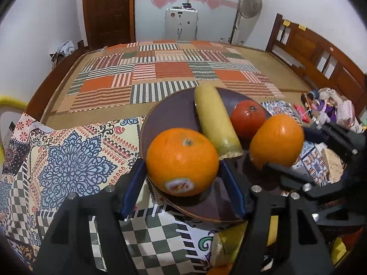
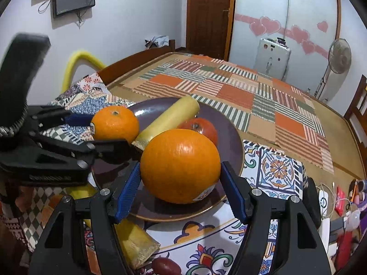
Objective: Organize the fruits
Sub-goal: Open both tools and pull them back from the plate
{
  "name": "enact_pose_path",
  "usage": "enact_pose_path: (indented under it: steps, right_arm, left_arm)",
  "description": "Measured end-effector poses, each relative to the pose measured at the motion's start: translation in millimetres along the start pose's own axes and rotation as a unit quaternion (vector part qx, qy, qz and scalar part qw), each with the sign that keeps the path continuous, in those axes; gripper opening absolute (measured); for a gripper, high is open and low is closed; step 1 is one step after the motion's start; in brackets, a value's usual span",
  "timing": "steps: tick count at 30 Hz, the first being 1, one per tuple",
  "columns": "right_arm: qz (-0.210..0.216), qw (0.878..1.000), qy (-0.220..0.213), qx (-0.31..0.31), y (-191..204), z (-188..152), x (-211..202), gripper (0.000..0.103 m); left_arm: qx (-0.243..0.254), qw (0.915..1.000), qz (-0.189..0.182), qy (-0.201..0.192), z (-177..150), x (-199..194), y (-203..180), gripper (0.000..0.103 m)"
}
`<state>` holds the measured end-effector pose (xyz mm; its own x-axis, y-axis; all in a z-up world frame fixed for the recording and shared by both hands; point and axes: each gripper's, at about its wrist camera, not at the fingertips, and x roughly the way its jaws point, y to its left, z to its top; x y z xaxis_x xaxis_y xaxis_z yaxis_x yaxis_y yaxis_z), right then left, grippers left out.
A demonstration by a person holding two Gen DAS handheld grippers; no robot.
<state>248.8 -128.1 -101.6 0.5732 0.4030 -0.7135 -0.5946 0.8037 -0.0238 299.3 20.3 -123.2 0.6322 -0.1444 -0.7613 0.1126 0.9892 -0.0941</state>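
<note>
A dark purple plate (image 1: pixel 174 114) (image 2: pixel 231 142) holds two oranges, a yellow cut stalk (image 1: pixel 215 119) (image 2: pixel 169 119) and a red tomato (image 1: pixel 247 118) (image 2: pixel 201 128). My left gripper (image 1: pixel 182 181) has its blue pads on either side of the stickered orange (image 1: pixel 182 162) (image 2: pixel 115 122) at the plate's near edge. My right gripper (image 2: pixel 181 185) holds its pads around the other orange (image 2: pixel 180 165) (image 1: pixel 277 139). Both pads touch or nearly touch the fruit; both oranges rest on the plate.
The plate stands on a patterned cloth (image 1: pixel 68 155) over a table, with a striped patchwork mat (image 1: pixel 160 73) beyond. A second yellow stalk piece (image 2: pixel 135 245) and a dark red fruit (image 2: pixel 165 265) lie near me. Clutter (image 1: pixel 328 110) sits at the right.
</note>
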Motion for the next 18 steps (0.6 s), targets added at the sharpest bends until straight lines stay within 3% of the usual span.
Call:
enact_pose_path:
  steps: [8, 11, 18]
  right_arm:
    - [0.005, 1.000, 0.004, 0.011, -0.8, 0.8, -6.4, 0.069]
    - [0.000, 1.000, -0.007, 0.006, 3.1, -0.5, -18.3, 0.075]
    - [-0.020, 0.999, -0.043, 0.004, 14.2, -9.1, -61.5, 0.075]
  left_arm:
    - [0.011, 0.9994, 0.019, -0.027, -5.4, -22.6, 2.7, 0.072]
    - [0.011, 0.9993, 0.020, -0.031, -8.4, -34.5, 0.7, 0.072]
    - [0.014, 0.9987, 0.018, -0.046, -24.0, -74.3, -3.8, 0.073]
